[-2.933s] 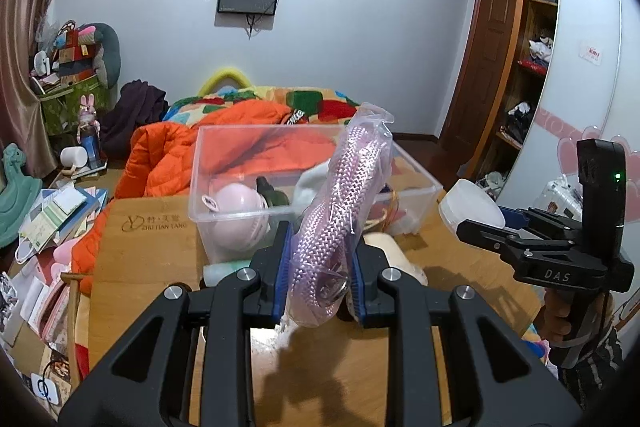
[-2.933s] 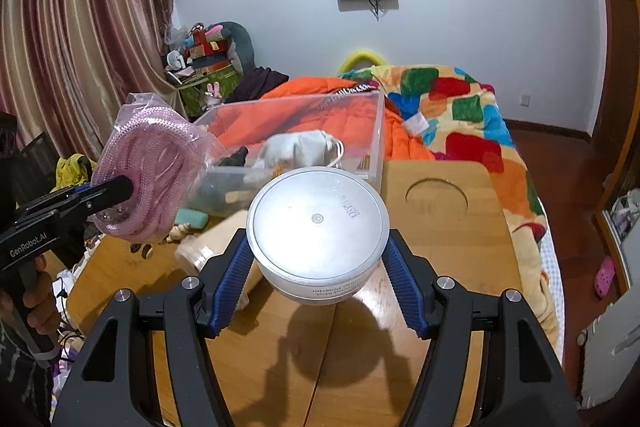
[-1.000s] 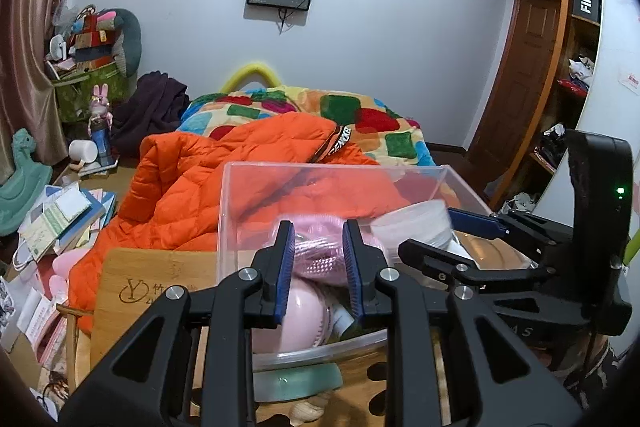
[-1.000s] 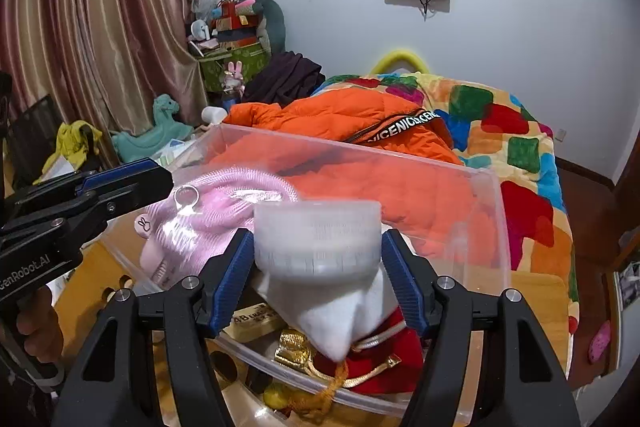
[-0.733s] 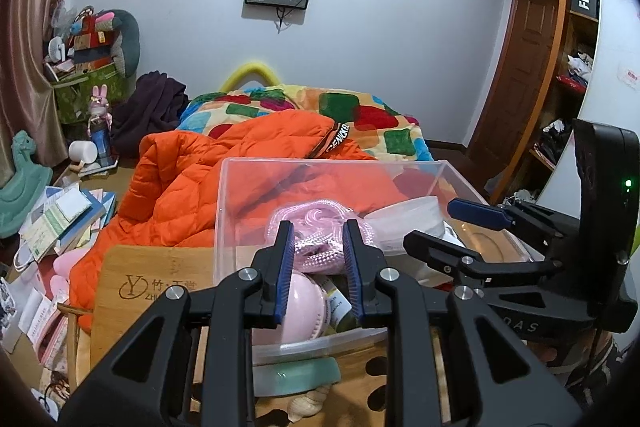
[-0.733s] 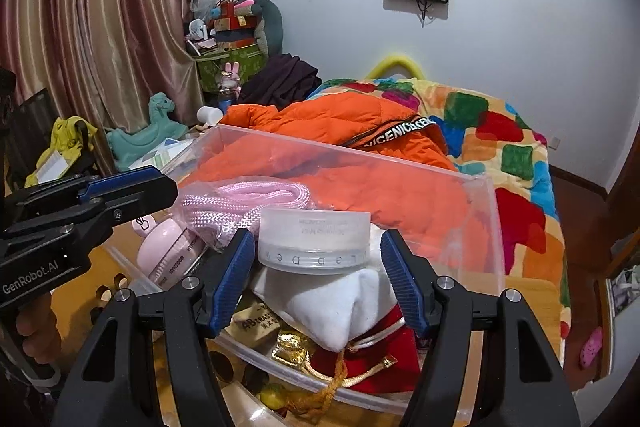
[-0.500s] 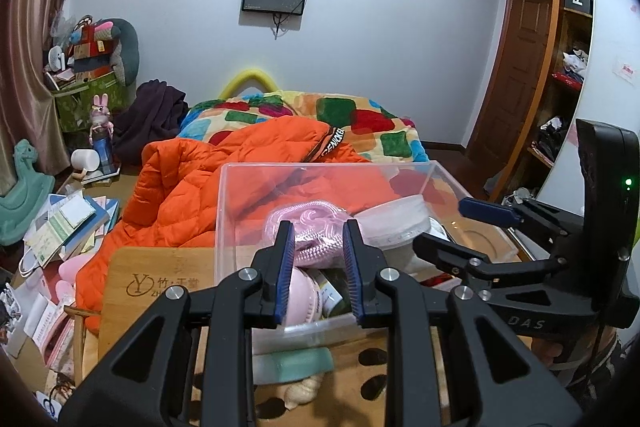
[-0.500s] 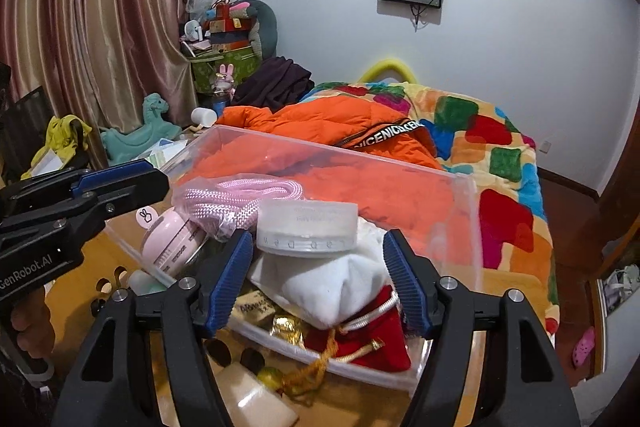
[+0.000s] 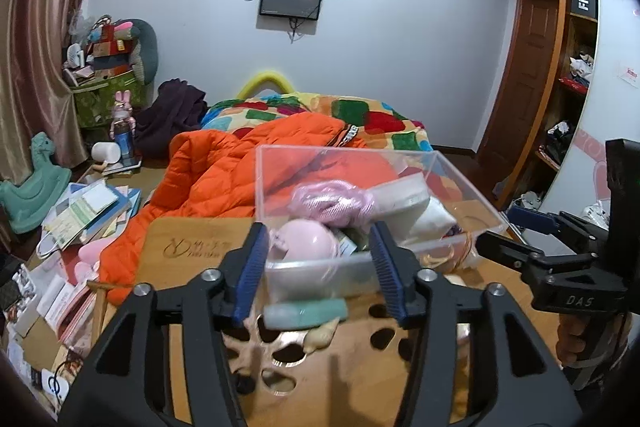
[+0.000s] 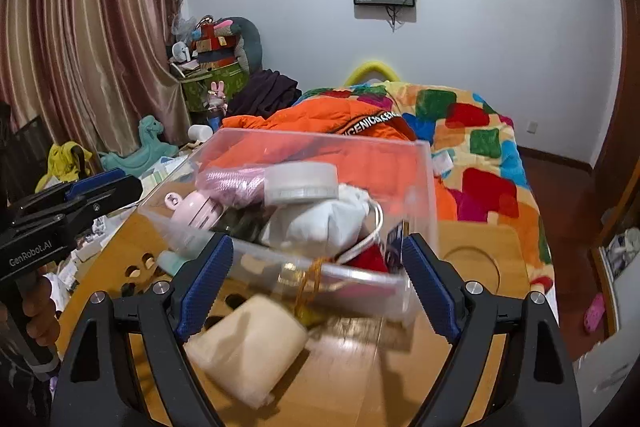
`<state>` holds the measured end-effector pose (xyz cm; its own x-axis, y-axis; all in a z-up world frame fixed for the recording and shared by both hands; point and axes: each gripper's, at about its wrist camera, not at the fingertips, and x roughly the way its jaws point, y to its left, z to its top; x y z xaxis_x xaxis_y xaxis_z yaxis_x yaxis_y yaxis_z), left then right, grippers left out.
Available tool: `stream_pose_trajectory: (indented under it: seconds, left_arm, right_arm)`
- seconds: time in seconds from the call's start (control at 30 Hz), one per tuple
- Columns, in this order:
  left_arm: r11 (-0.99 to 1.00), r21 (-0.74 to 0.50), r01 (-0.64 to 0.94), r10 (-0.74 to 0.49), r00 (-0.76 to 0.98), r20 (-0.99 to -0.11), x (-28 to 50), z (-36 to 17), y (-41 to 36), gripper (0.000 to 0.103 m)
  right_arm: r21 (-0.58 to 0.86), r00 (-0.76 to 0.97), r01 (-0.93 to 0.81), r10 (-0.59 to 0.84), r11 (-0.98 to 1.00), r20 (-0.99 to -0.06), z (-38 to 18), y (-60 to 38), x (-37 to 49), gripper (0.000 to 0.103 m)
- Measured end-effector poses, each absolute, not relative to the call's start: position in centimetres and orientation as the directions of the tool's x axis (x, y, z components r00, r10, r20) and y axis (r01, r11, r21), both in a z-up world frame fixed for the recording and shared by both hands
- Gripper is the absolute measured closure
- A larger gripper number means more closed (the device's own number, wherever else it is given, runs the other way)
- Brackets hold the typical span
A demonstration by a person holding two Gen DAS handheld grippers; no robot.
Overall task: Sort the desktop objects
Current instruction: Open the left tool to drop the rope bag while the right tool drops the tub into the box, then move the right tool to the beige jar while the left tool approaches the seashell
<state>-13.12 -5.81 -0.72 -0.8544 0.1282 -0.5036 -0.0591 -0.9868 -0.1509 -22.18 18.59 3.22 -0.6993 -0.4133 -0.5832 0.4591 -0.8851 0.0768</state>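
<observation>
A clear plastic bin (image 9: 320,269) (image 10: 420,163) stands on the wooden table (image 9: 192,247). In it lie the bagged pink rope (image 9: 332,201) (image 10: 236,183), the round white jar (image 10: 302,183) (image 9: 400,193), a pink round gadget (image 9: 306,241), a white pouch (image 10: 320,219) and red and gold items. My left gripper (image 9: 318,273) is open and empty in front of the bin. My right gripper (image 10: 316,287) is open and empty, wide apart, near the bin's front wall.
On the table in front of the bin lie a mint green tube (image 9: 306,311), a seashell (image 9: 320,337) and a cream cylinder (image 10: 246,345). The table has cut-out holes (image 9: 276,385). An orange jacket (image 9: 224,167) and a bed lie behind. Clutter covers the floor at left.
Both grippers have let go of the pink rope and the white jar inside the bin, opened wide and drawn back toward the table's near side.
</observation>
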Motion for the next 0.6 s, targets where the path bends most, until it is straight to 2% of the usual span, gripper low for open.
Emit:
stream_pose_trajectory:
  seconds: [0.13,0.3,0.6]
  left_arm:
    - [-0.984,-0.174,-0.039,0.124,-0.851,-0.51,-12.1,-1.4,-6.5,0.042]
    - [-0.98,-0.2,-0.022,0.126,-0.843,-0.523,-11.0,-2.3,-7.0,0.036]
    - [-0.988,-0.153,-0.013,0.1,-0.812,-0.575,-9.8,-4.7,-6.0,0.033]
  right_arm:
    - [0.079,-0.695,0.426,-0.382,-0.901,-0.609,2.1,18.9,-21.3,0.005]
    - [0.117,-0.688,0.409,-0.39,-0.905,-0.612,0.9,19.2,-19.8,0.004]
    - [0.112,-0.682,0.414,-0.39,-0.903,-0.619,-0.8,18.5,-18.1,0.004]
